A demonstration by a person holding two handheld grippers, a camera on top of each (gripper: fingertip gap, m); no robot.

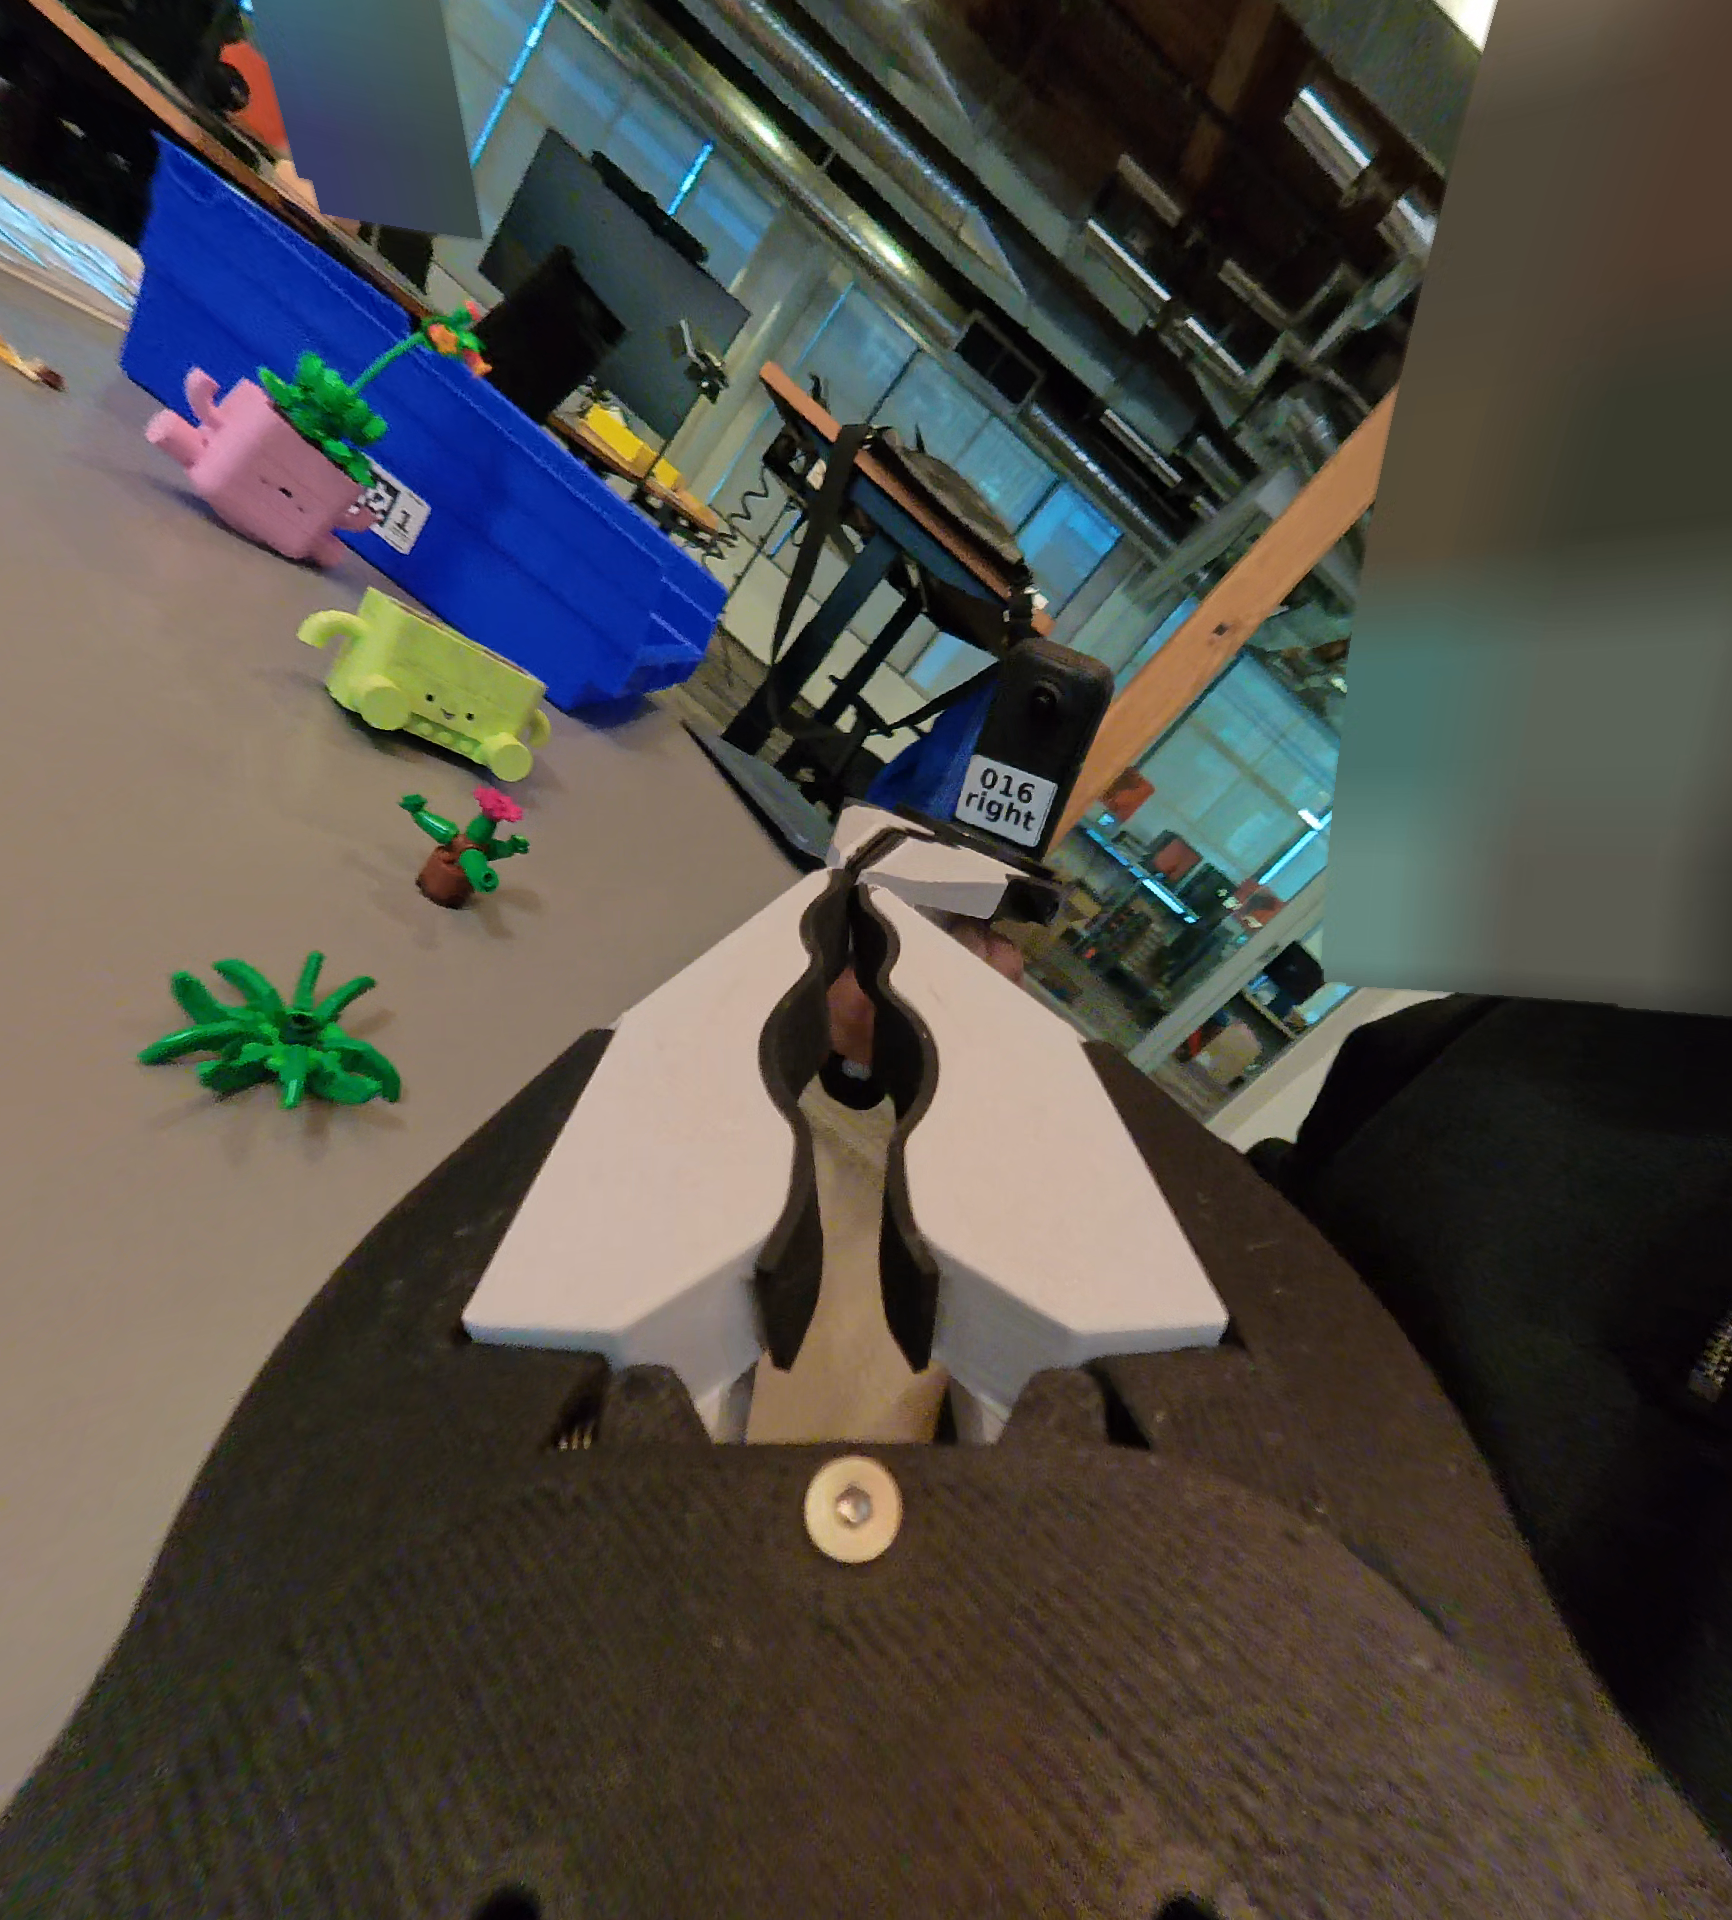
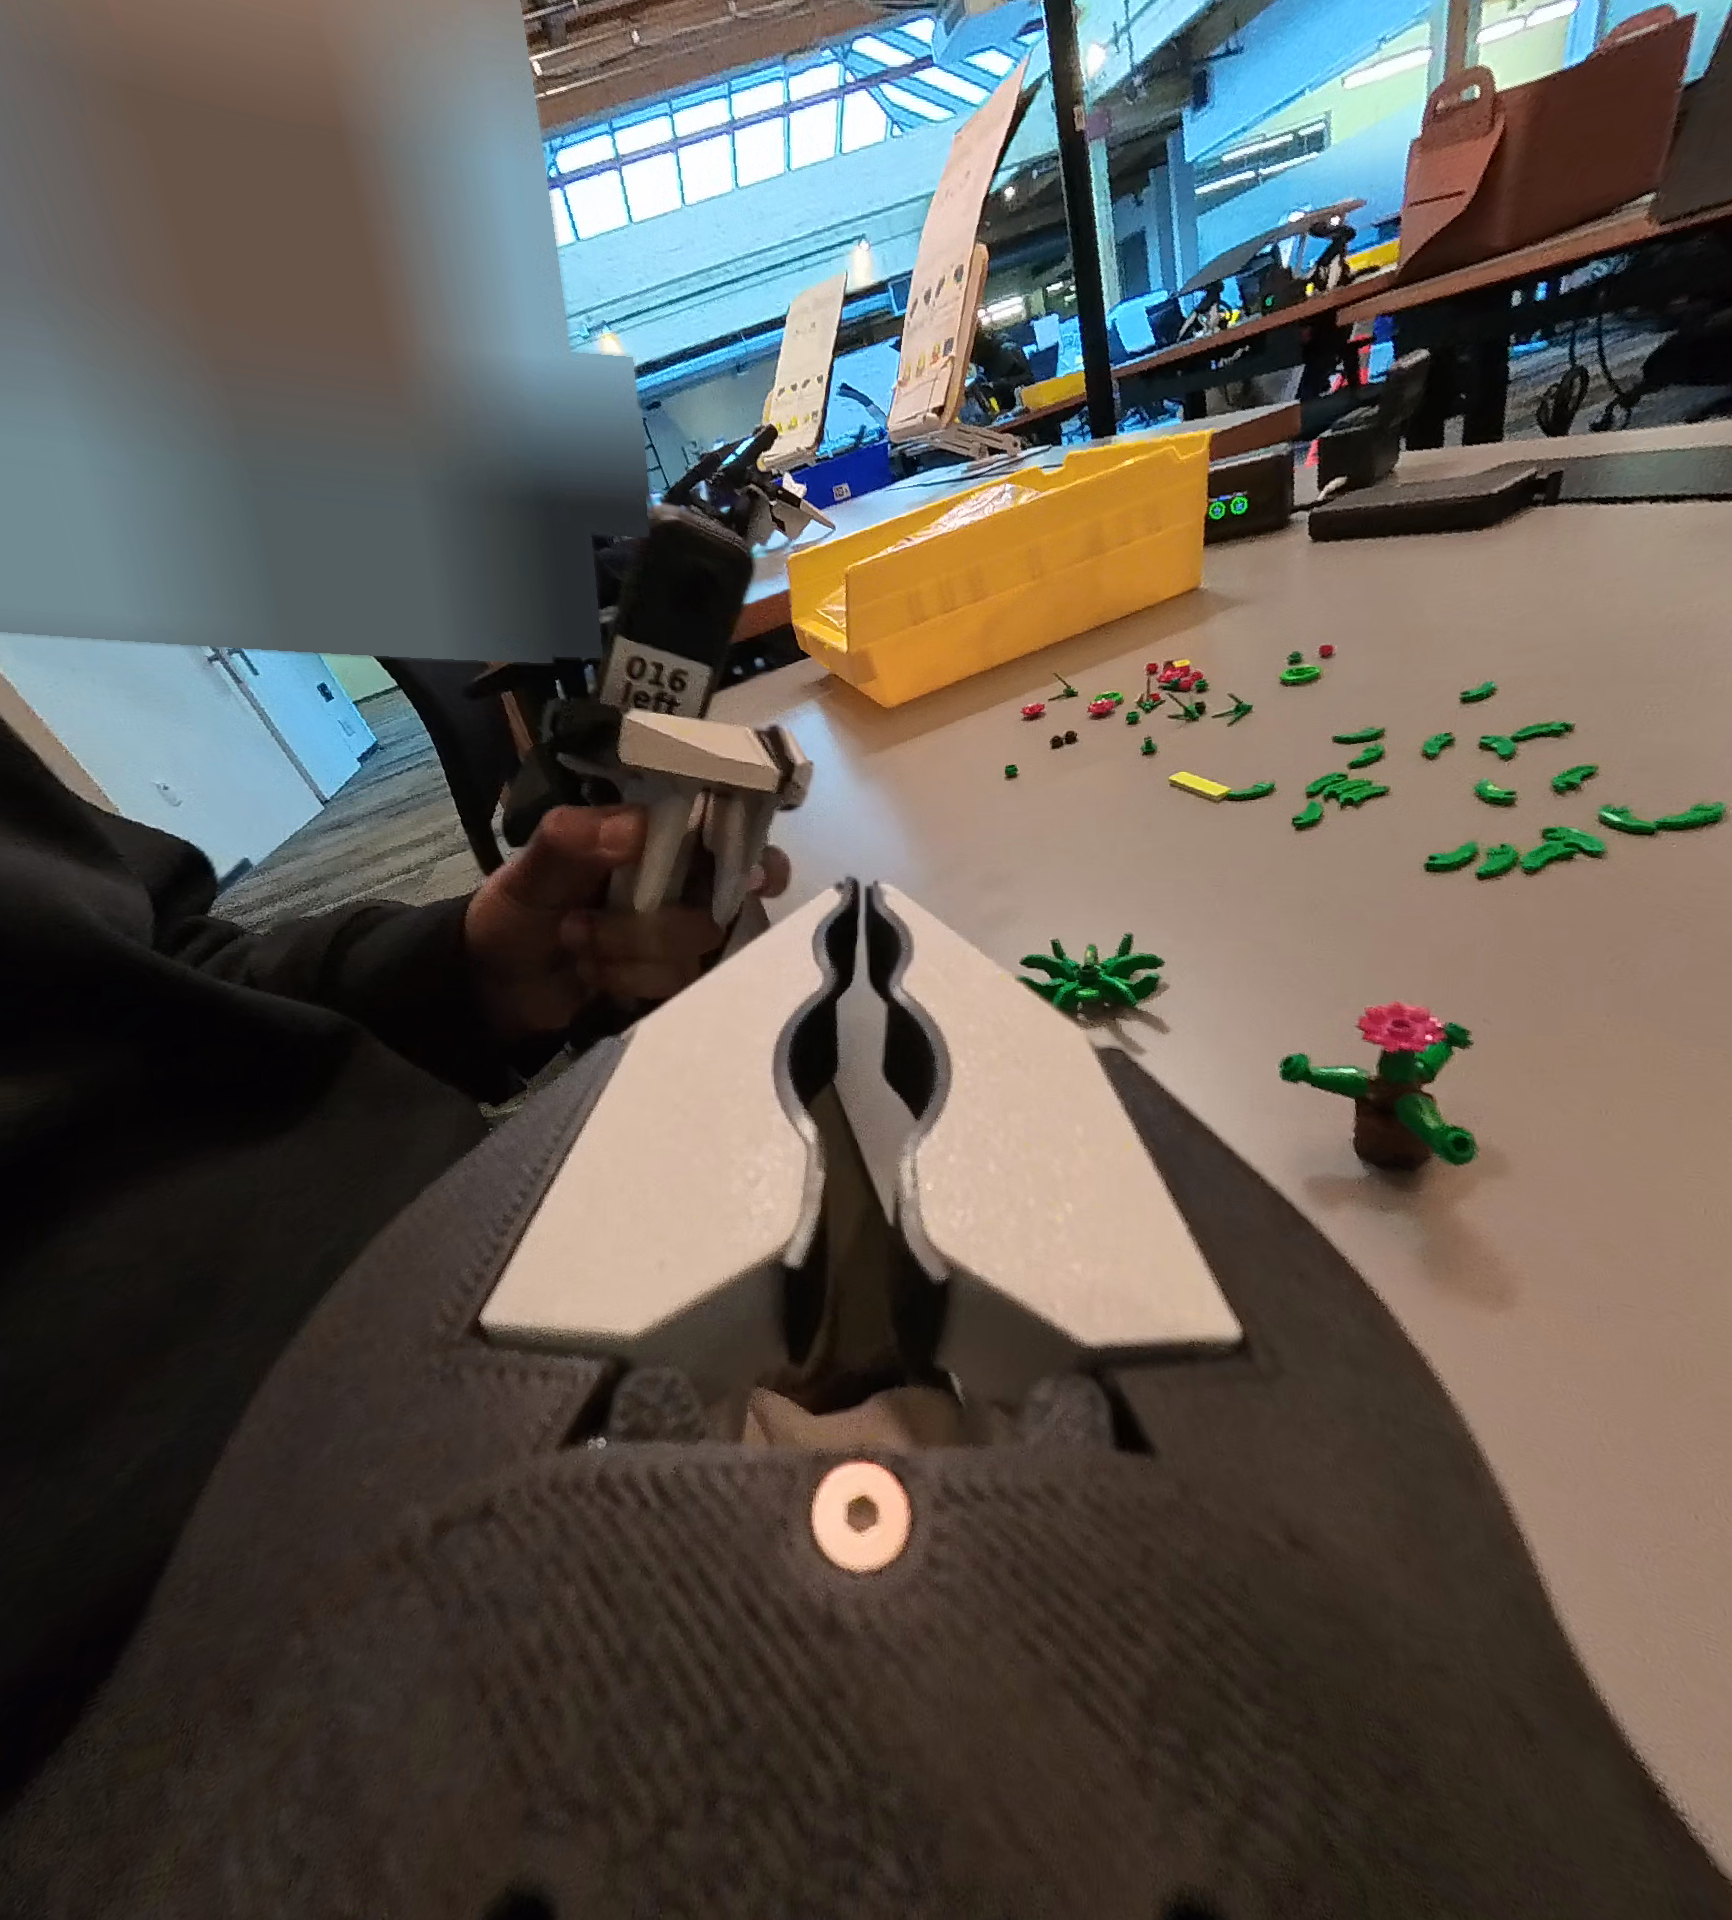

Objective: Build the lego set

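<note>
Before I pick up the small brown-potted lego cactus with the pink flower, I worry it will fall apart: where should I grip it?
Probably grip the brown pot base of the lego cactus, not the pink flower or green arms. It stands upright on the grey table, and the arms stick out sideways, so come from above and in front, jaws closing across the pot between the arms.

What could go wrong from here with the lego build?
Both grippers, left and right, are shut and empty and point at each other, so they may collide. The small cactus plant and spiky green plant sit near the table edge; a sweep could knock them off.
</note>
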